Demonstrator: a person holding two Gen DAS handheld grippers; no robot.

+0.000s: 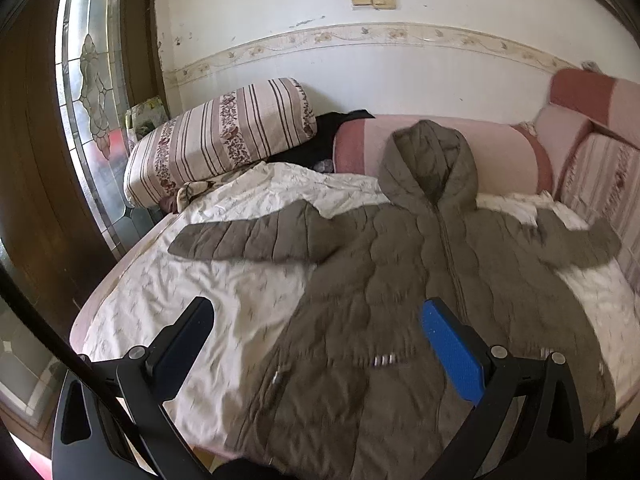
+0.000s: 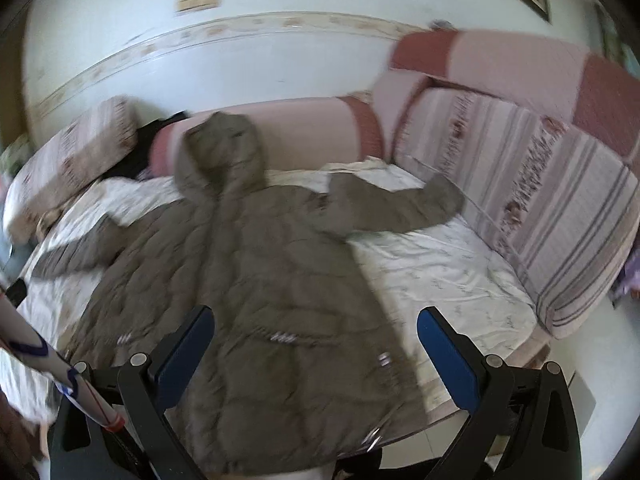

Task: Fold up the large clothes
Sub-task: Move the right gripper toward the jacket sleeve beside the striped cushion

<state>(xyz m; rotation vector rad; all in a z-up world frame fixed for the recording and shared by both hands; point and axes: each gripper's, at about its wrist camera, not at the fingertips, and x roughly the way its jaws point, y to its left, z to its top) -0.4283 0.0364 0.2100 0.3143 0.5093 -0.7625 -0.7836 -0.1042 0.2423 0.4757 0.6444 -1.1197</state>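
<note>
Quilted matt jacket (image 1: 384, 280) on crumpled, seemingly cotton sheet (image 1: 208, 292).

My left gripper (image 1: 318, 344) hangs with its fingers spread wide, nothing between the pads (image 1: 452, 354). My right gripper (image 2: 316, 346) sits the same way, fingers far apart, gripping nothing, both pointing forward and slightly downward.

1. A grey-brown hooded jacket (image 2: 256, 264) lies spread flat, front up, on the white bed sheet (image 2: 440, 264), both sleeves out sideways.
2. The right gripper (image 2: 316, 320) hovers above its lower half, fingers (image 2: 448, 356) wide apart, holding nothing.
3. Striped cushions (image 2: 560, 208) line the bed's right edge.
</note>
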